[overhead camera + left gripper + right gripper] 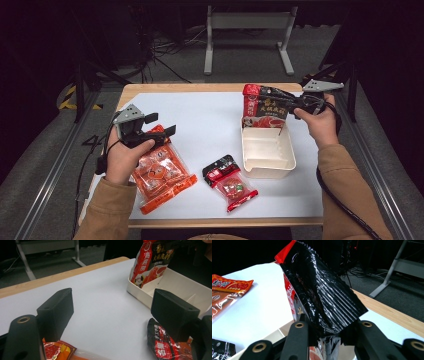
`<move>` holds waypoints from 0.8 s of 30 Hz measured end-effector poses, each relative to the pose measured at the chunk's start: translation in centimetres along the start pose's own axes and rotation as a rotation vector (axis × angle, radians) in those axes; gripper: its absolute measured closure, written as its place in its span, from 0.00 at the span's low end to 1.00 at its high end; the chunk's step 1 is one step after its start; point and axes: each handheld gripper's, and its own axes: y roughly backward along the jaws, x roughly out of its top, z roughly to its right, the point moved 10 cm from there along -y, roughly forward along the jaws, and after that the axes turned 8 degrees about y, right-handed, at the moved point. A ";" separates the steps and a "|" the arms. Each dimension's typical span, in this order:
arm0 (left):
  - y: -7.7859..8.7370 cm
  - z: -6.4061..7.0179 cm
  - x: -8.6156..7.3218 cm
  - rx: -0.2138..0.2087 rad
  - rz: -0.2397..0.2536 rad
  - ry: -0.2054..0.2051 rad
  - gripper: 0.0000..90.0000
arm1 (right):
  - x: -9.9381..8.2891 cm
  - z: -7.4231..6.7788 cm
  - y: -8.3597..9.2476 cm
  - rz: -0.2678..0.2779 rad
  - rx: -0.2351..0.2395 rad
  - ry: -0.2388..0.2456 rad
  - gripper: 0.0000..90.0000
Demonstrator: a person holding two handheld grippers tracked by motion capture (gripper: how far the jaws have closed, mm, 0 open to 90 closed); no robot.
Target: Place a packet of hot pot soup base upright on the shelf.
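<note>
A red-and-black sauce packet (265, 106) stands upright with its lower end in the white divided bin (267, 162). My right gripper (299, 103) is shut on its black top edge; in the right gripper view the crinkled black foil (324, 297) is pinched between the jaws of that gripper (329, 333). My left gripper (161, 124) is open with nothing between its fingers, hovering over the far end of an orange snack packet (160, 175). From the left gripper view the open gripper (112, 315) faces the bin (180, 287) and the held packet (150, 260).
A small red-and-black packet (230, 182) lies flat on the white mat between the orange packet and the bin, also seen as a packet (162, 345) by my left gripper's right jaw. The wooden table edge (200, 87) borders the mat. Cables trail from both grippers.
</note>
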 end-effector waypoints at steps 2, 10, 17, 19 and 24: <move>0.0 -0.1 -0.2 0.002 -0.006 0.003 0.21 | 0.0 0.0 0.0 -0.003 -0.004 0.004 0.81; 0.2 -0.1 -0.5 0.004 -0.011 0.002 0.21 | -0.1 -0.4 0.2 -0.011 -0.001 0.009 0.80; 0.5 -0.6 -1.5 0.018 -0.034 0.009 0.21 | -0.1 -0.5 0.4 -0.009 -0.006 0.001 0.65; 0.6 -0.7 -1.6 0.019 -0.033 0.007 0.21 | -0.3 -0.4 0.7 -0.011 -0.014 0.010 0.57; 0.7 -0.5 -1.8 -0.001 -0.041 0.002 0.19 | -0.6 -0.2 1.7 -0.009 -0.026 -0.026 0.43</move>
